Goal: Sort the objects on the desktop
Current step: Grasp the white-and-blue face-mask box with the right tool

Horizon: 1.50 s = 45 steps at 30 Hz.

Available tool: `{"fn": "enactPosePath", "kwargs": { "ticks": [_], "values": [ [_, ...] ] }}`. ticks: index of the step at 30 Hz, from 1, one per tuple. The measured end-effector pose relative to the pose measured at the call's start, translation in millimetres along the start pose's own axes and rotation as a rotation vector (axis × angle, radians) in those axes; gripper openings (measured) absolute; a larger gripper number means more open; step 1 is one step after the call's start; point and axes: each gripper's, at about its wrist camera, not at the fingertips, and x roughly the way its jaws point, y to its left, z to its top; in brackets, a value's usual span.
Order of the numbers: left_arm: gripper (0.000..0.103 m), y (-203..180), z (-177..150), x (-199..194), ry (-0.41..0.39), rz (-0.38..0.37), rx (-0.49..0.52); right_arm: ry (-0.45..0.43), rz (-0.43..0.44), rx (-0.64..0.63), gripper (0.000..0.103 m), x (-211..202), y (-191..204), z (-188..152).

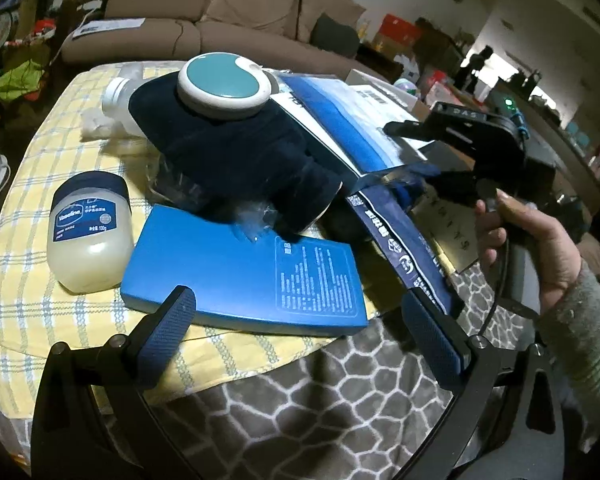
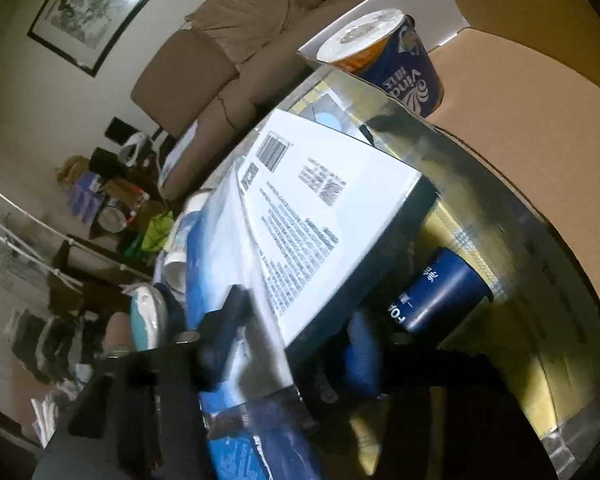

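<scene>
Pinching the blue pouch [image 1: 384,148] at the desk's [image 1: 40,184] right side, the right gripper [image 1: 410,168] could drag the stacked navy cushion [image 1: 236,152] and round case [image 1: 224,80] off; left fingers [image 1: 172,320] hang spread, empty.

**Blues on a yellow check**

The tabletop [image 1: 40,208] wears a yellow cloth with white and grey-blue check. On it, a bright blue box [image 1: 236,268] with white print. Left of the box, a pale cream jar [image 1: 90,232] with navy lid and label. Behind the box, navy fabric [image 1: 228,148] under a teal-and-white disc [image 1: 222,82]. Below, grey rug [image 1: 300,400], white honeycomb lines.
</scene>
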Motion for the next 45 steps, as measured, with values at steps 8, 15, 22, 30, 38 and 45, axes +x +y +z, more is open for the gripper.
{"fn": "enactPosePath", "kwargs": {
  "ticks": [8,15,22,30,38,45],
  "values": [
    [0.103,-1.5,4.1,-7.7,-0.036,-0.014,-0.006,-0.072,-0.021,-0.355,0.032,-42.9,61.6,-4.6],
    [0.103,10.8,10.4,-32.3,-0.107,-0.063,-0.061,-0.034,-0.166,-0.909,0.024,-60.4,147.8,-71.8],
    [0.103,76.9,6.0,-81.1,-0.221,-0.198,-0.348,-0.005,-0.260,-1.298,0.028,-45.7,162.8,-173.9],
    [0.103,130.7,-12.5,-96.2,-0.243,-0.258,-0.538,0.140,-0.307,-1.449,0.049,-9.2,147.3,-243.2],
    [0.103,117.8,-20.8,-60.4,-0.089,-0.146,-0.466,0.280,-0.180,-1.264,0.066,-21.7,130.5,-245.6],
    [0.103,94.1,-33.6,-32.2,0.073,0.064,-0.323,0.244,-0.221,-0.881,0.066,-34.1,96.1,-171.2]
  ]
}}
